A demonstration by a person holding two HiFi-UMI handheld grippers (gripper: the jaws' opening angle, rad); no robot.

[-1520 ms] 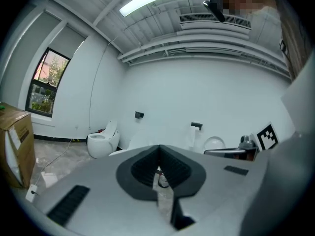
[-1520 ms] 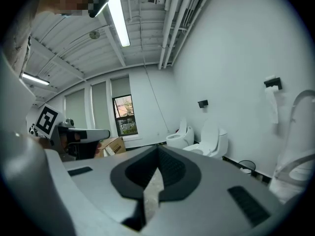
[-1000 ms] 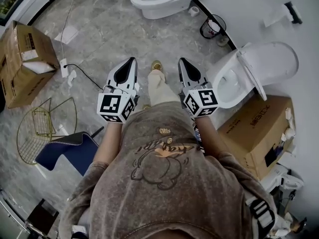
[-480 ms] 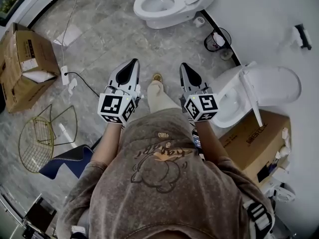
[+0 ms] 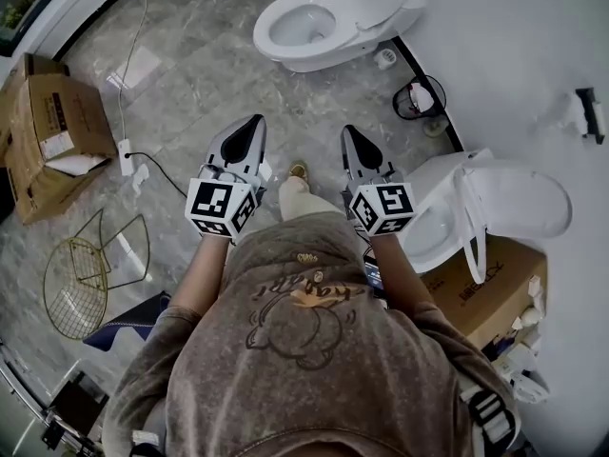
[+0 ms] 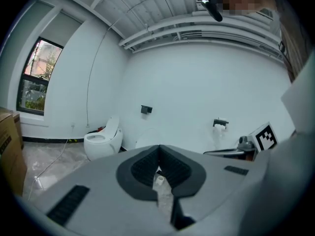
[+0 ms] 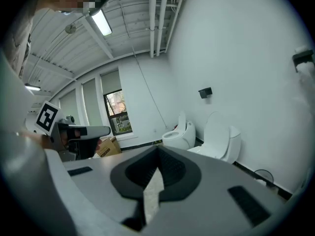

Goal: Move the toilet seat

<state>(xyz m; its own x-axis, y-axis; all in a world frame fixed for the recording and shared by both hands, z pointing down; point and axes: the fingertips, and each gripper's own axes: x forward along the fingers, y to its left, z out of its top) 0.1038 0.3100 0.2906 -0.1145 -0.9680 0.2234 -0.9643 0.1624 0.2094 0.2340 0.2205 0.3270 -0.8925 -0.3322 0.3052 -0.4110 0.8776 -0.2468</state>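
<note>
Two white toilets show in the head view. The nearer toilet point(image 5: 440, 219) stands by the right wall with its seat point(image 5: 466, 225) and lid point(image 5: 521, 203) raised. The farther toilet point(image 5: 319, 25) is at the top, its lid also up. My left gripper point(image 5: 252, 122) and right gripper point(image 5: 347, 133) are held side by side above the grey floor, both shut and empty. The right one is just left of the nearer bowl and not touching it. The left gripper view shows my shut left gripper point(image 6: 158, 150) and a toilet point(image 6: 101, 141) ahead. The right gripper view shows my shut right gripper point(image 7: 158, 152) and two toilets point(image 7: 219, 141).
Cardboard boxes stand at the far left point(image 5: 52, 131) and behind the nearer toilet point(image 5: 495, 284). A gold wire basket point(image 5: 81, 274) and a blue item point(image 5: 128, 317) lie at the lower left. A wire waste bin point(image 5: 419, 98) sits by the wall. A black cable point(image 5: 157, 150) crosses the floor.
The view has shifted: the farther toilet has come more fully into view at the top and the nearer toilet has slid lower. Both grippers stay shut, side by side.
</note>
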